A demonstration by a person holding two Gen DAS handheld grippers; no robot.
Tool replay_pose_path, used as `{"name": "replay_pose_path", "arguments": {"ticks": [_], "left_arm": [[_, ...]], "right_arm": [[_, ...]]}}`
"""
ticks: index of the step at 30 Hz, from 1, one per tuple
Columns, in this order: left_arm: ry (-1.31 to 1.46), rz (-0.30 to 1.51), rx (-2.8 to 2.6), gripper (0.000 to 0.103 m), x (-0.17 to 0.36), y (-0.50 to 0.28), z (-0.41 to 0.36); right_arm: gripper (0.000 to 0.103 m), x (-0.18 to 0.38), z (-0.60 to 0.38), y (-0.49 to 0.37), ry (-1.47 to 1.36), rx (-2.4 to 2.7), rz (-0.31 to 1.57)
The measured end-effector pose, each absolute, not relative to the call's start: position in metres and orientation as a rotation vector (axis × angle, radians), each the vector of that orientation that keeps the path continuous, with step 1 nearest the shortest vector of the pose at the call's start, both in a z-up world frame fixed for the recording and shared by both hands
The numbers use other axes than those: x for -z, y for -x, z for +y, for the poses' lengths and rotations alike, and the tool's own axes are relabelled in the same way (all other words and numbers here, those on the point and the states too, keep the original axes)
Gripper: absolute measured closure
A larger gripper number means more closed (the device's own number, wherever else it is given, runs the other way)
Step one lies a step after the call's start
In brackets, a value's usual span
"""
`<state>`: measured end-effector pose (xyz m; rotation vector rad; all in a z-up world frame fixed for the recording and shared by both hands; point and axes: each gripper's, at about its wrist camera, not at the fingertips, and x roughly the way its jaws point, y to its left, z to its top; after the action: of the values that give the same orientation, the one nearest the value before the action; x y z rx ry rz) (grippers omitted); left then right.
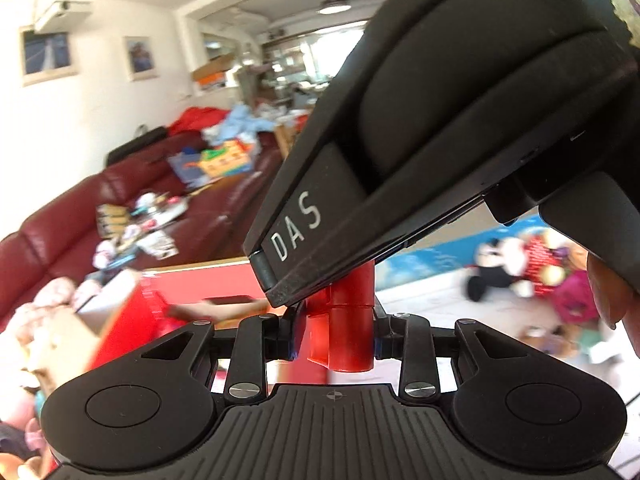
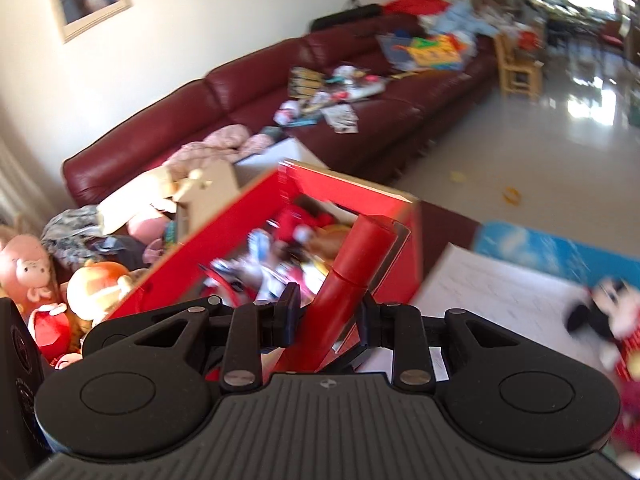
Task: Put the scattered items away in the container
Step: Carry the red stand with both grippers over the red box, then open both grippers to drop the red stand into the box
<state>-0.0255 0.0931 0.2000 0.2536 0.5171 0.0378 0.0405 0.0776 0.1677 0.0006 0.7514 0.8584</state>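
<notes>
living room | maroon sofa (image 2: 360, 92) cluttered | red box (image 2: 280, 232) on floor

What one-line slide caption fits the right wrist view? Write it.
Right tool grips a red tube above the open red box of toys, maroon sofa behind.

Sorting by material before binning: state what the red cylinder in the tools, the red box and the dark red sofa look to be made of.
Red cylinder: likely hard plastic, smooth, semi-gloss, with a moulded seam ring. Red box: seemingly cardboard, glossy red print, pale raw edge along the rim. Dark red sofa: leather or imitation, shiny, with soft creased cushions; which cannot be told.
</notes>
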Motion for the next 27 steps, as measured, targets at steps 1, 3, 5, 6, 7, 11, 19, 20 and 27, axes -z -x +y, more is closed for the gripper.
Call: {"name": "replay_pose_path", "arguments": {"ticks": [1, 3, 5, 6, 7, 11, 19, 20, 27], "left_arm": [[-0.250, 0.522, -0.056, 0.073, -0.203, 0.014, 0.097], [-0.246, 0.535, -0.090, 0.073, -0.209, 0.004, 0.113], [-0.244, 0.541, -0.117, 0.072, -0.216, -0.005, 0.131], [-0.238, 0.544, -0.128, 0.071, -0.221, -0.007, 0.139], [-0.233, 0.547, -0.135, 0.071, -0.227, -0.014, 0.153], [-0.236, 0.549, -0.164, 0.069, -0.238, -0.013, 0.184], [-0.216, 0.583, -0.272, 0.061, -0.245, -0.028, 0.210], [-0.202, 0.603, -0.293, 0.028, -0.242, -0.032, 0.214], [-0.148, 0.679, -0.395, 0.000, -0.220, -0.040, 0.219]], "right_arm": [[0.071, -0.171, 0.092, -0.044, 0.008, -0.876, 0.753], [0.071, -0.177, 0.118, -0.051, 0.016, -0.912, 0.760], [0.071, -0.183, 0.142, -0.060, 0.020, -0.939, 0.762], [0.071, -0.186, 0.152, -0.063, 0.022, -0.951, 0.761], [0.071, -0.189, 0.162, -0.066, 0.026, -0.963, 0.757], [0.071, -0.199, 0.188, -0.073, 0.050, -1.000, 0.730], [0.046, -0.197, 0.211, -0.101, -0.001, -1.007, 0.765], [0.021, -0.197, 0.209, -0.104, -0.019, -0.988, 0.749], [0.006, -0.182, 0.180, -0.117, -0.138, -0.926, 0.773]]}}
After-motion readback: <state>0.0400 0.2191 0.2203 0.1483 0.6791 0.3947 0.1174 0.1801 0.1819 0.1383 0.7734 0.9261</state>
